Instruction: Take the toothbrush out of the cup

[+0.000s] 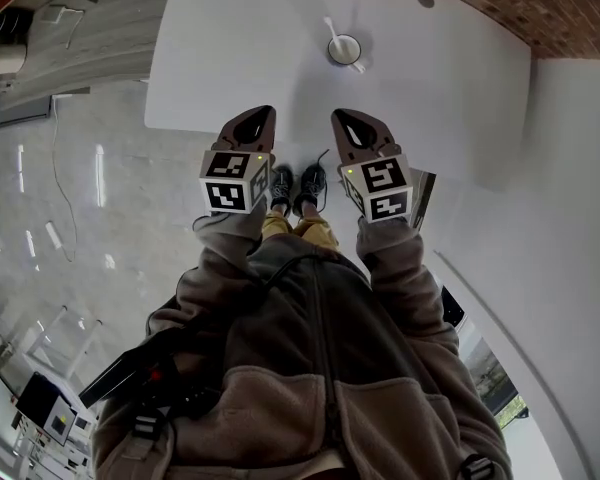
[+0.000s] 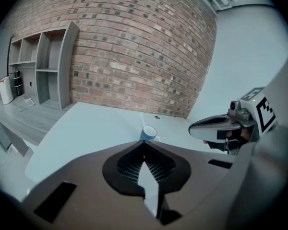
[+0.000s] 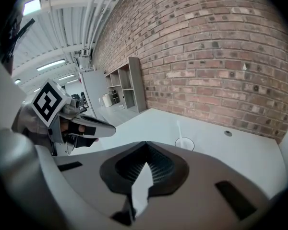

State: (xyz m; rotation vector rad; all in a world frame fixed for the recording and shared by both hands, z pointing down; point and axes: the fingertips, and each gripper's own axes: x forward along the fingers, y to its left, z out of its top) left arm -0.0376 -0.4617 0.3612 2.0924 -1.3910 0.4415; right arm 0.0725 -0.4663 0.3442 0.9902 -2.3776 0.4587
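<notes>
**Toothbrush in the cup, both tongs shut and well short of it**

Head view: the cup [image 1: 344, 49] stands upright in the upper middle of the frame on the white counter [image 1: 220, 58]. The toothbrush [image 1: 331, 30] leans out of it toward the upper left. The left tongs [image 1: 264, 113] and right tongs [image 1: 341, 116] sit side by side at frame centre, over the counter's near edge. Both are well apart from the cup, which lies ahead of them and roughly in line with the right one.

Left gripper view: the jaws are pressed together with nothing between them. The cup [image 2: 149, 132] shows just above the tips at frame centre, far off on the counter. The right tongs reach in from the right edge, also closed.

Right gripper view: these jaws meet too and hold nothing. The cup [image 3: 185, 143] sits right of centre beyond the tips, and the toothbrush [image 3: 179, 131] rises from it as a thin pale stick tilted slightly left.

Handling, as a judgement: the toothbrush looks light, stiff and smooth, so it may slip or twist in a loose pinch. The best hold is across the bare handle above the cup's rim, followed by a lift along its lean. The cup is probably light as well and could tip or slide if the toothbrush drags on the rim. The other tongs could steady it
</notes>
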